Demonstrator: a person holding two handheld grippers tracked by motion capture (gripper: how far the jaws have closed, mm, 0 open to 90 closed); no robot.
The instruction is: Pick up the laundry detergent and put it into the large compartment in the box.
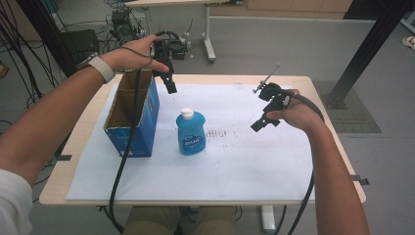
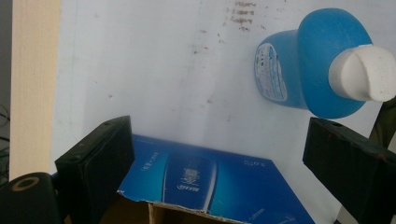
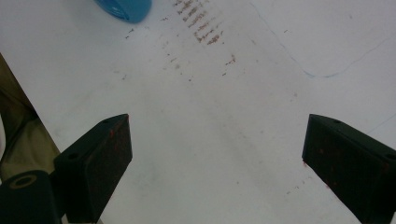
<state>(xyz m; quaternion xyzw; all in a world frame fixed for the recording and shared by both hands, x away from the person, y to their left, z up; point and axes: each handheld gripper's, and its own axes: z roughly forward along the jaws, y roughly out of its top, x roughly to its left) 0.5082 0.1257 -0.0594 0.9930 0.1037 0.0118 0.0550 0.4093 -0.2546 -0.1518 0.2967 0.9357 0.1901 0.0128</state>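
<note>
We noted a bright blue bottle (image 1: 191, 133) with a white cap and a pale printed label. Just left of the bottle stood a box (image 1: 133, 119), blue outside with lighter blue print, brown card inside. Beneath the bottle lay a white sheet (image 1: 235, 161) flecked with reddish-brown marks, on a pale wood table (image 1: 78, 142). Both grippers were black.

Grey floor (image 1: 274, 44), white-covered wooden tabletop (image 1: 244, 166), second table's white leg (image 1: 209, 34) behind, black frame post (image 1: 369, 44) right, cable tangle (image 1: 29, 44) far left.
</note>
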